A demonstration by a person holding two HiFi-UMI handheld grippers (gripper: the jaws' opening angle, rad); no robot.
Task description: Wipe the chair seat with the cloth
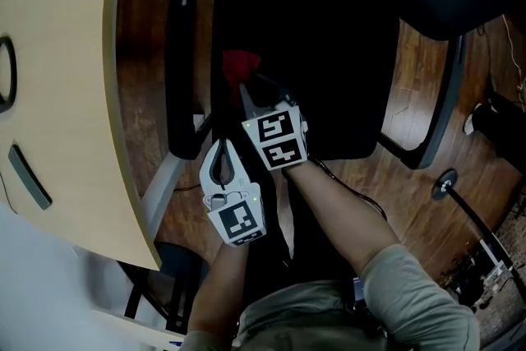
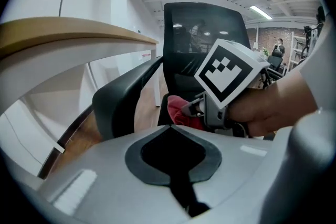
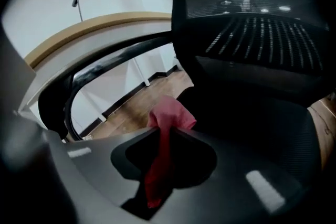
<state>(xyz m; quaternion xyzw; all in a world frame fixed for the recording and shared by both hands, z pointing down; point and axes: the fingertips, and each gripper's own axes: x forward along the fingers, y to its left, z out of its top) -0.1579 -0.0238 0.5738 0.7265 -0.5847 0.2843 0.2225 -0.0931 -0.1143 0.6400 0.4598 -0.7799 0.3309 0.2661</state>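
The black chair seat (image 1: pixel 329 78) looks broad and firm. The left gripper (image 1: pixel 220 154) is closed and empty. The right gripper's (image 1: pixel 246 90) 2 jaws pinch the red cloth (image 1: pixel 240 63) over the seat's left side. The cloth is probably light and limp, so grip a bunched fold.

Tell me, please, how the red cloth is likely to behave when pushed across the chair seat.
Probably floppy: the red cloth bunches in soft folds beyond the right gripper pinching it. Likely light, since that narrow pinch alone carries it. Its loose bunch may fold and drag on the chair seat rather than slide flat.
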